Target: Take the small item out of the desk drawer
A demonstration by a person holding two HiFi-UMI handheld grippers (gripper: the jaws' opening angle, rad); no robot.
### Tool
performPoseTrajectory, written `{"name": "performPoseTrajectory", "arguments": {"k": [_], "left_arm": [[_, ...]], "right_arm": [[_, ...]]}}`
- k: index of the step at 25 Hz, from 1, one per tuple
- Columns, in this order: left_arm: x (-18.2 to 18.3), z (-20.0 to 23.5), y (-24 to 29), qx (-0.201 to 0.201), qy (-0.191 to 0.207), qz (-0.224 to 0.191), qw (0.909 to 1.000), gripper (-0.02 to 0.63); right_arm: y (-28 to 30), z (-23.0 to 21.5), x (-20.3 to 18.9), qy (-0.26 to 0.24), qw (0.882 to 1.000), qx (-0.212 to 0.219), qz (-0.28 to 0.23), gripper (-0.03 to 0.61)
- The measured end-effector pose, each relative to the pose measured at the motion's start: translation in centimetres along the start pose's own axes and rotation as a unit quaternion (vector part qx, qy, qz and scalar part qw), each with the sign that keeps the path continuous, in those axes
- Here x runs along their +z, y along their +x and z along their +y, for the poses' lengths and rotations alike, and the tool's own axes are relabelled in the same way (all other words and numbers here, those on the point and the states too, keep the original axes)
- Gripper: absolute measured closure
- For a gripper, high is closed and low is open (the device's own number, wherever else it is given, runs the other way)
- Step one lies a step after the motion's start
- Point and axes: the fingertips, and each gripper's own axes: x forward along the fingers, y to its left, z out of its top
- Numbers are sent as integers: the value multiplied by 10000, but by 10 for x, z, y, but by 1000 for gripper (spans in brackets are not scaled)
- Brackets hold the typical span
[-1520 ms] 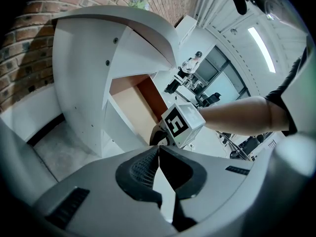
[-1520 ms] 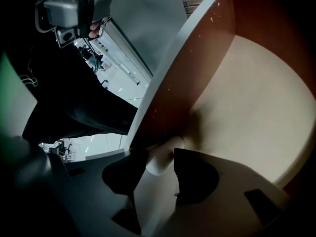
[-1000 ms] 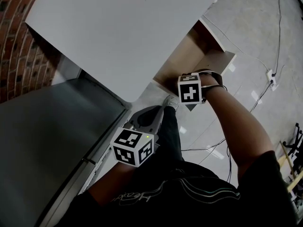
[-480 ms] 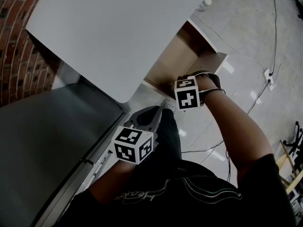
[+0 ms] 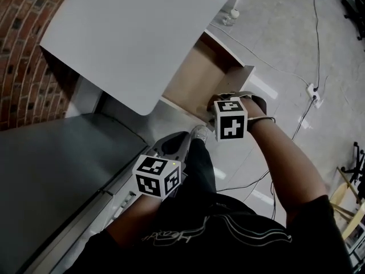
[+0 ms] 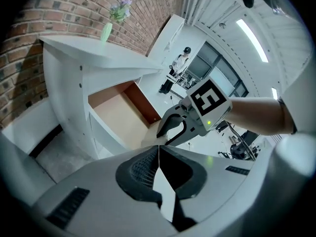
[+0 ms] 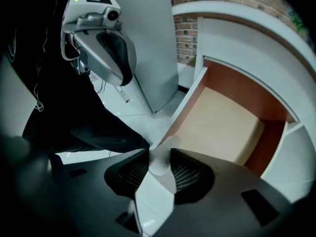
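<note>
Right gripper (image 7: 159,154): jaws partly closed, both mesh pads pressing on the small item (image 7: 159,163), a pale, rounded piece. It sits at the front edge of the open drawer (image 7: 190,102).

Handling, judged: light and small, with a smooth, matte-looking surface. The rounded sides could squirm out of the pads, so a grip across its widest part with moderate pressure seems best. Stiff or soft: cannot tell.

Left gripper (image 6: 158,154): jaws fully together with nothing between them, held low by the knee and well apart from the drawer.

Drawer floor beyond: bare pale wood, no other contents seen.

Hidden or unclear:
- The pads cover most of the item, so its full shape is unknown.
- The head view hides the right gripper's jaws behind the marker cube (image 5: 230,119).
- Whether the item has cleared the drawer front is uncertain.
- The white desk top (image 5: 131,33) covers the drawer's back end.
</note>
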Motion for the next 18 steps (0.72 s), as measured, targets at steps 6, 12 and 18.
{"name": "performPoseTrajectory", "arguments": {"k": [6,12,18], "left_arm": [[7,-43,-39,-168,251,-263,9992,591],[10,-90,-87,-372,395,-457,9975,591],[18,-138,-139,-557,702,-807,9927,591]], "right_arm": [[-70,41,18,816,9909,-548,-916,430],[-145,94,30,1725,9570,-1241,-1976,431],[-218,154,48,2291,9123,-1975,-2762,433]]}}
